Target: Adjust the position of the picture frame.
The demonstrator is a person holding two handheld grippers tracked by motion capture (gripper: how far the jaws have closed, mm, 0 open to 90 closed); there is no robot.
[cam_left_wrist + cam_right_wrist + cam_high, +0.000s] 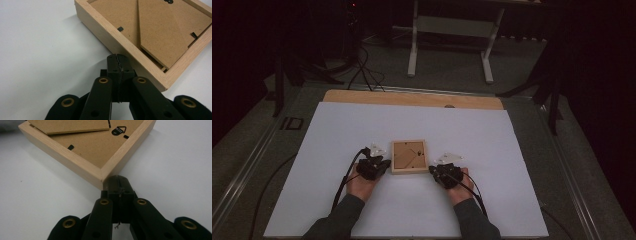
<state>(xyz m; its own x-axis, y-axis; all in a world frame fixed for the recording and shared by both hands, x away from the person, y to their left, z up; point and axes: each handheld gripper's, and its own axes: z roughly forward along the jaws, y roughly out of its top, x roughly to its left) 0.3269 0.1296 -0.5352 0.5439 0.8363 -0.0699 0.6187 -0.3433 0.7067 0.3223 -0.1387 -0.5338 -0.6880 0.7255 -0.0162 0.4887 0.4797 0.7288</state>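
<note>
The wooden picture frame (409, 156) lay face down, backing up, mid-sheet on the white table (337, 130). You had your left gripper (117, 60) and right gripper (117, 181), jaws pressed together and empty, flanking it at its near edge and corner. You seemed poised to begin; next probably called for spreading a jaw pair.

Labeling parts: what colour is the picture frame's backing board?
Brown, like plain fibreboard, inside the pale wooden picture frame; backing board shows best in the left gripper view.

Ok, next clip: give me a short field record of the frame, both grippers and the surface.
object: wooden picture frame, face down, backing board up
surface: white sheet on the table
left gripper: jaws closed, tip at the frame's outer side
right gripper: jaws closed, tip at a frame corner
held: nothing by either gripper
hanger: small black hook on the backing
</note>
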